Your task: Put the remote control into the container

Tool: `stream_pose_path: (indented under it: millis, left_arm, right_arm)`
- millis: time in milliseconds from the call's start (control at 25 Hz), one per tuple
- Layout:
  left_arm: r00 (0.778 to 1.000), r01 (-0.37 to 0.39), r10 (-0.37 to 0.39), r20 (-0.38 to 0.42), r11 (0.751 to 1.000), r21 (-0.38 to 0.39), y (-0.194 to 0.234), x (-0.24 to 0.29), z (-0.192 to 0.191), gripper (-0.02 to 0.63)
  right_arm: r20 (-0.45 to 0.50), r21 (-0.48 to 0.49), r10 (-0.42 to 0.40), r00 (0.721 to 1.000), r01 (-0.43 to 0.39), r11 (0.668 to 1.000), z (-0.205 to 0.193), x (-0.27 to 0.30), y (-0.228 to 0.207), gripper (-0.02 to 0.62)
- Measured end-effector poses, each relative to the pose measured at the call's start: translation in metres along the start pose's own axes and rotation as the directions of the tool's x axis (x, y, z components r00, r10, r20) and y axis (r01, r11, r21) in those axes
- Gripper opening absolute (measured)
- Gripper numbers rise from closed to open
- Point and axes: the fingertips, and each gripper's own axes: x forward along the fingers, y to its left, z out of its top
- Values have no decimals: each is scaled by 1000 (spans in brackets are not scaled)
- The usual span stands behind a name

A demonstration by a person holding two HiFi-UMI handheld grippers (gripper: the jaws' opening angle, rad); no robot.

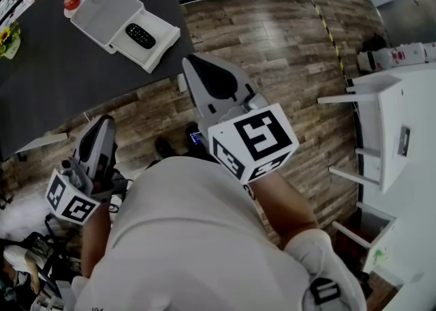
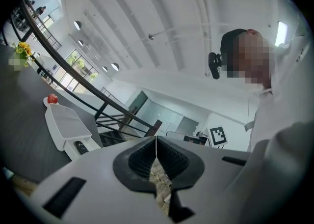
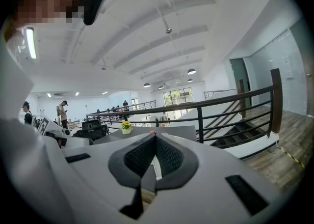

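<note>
The black remote control point(image 1: 140, 35) lies inside the lower compartment of the white container point(image 1: 109, 9) on the dark table point(image 1: 41, 84) at the upper left. In the left gripper view the remote control point(image 2: 81, 146) also shows in the container point(image 2: 66, 125). Both grippers are held close to the person's body over the wooden floor, well away from the table. My left gripper point(image 1: 105, 120) point(image 2: 156, 142) is shut with nothing between its pads. My right gripper point(image 1: 191, 61) point(image 3: 155, 139) is likewise shut and empty, pointing toward the table.
A red round object point(image 1: 71, 1) sits beside the container's far end. Yellow flowers point(image 1: 8, 37) stand at the table's left edge. White furniture point(image 1: 392, 132) fills the right side. A black railing point(image 3: 235, 100) and stairs lie beyond the table.
</note>
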Motion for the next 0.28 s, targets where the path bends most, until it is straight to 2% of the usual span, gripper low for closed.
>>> stream_pose_path:
  millis: [280]
  left_arm:
    - [1000, 5, -5, 0, 1000, -6, 4, 4, 3, 9]
  right_arm:
    - [0, -4, -10, 1000, 10, 1000, 1, 6, -5, 0]
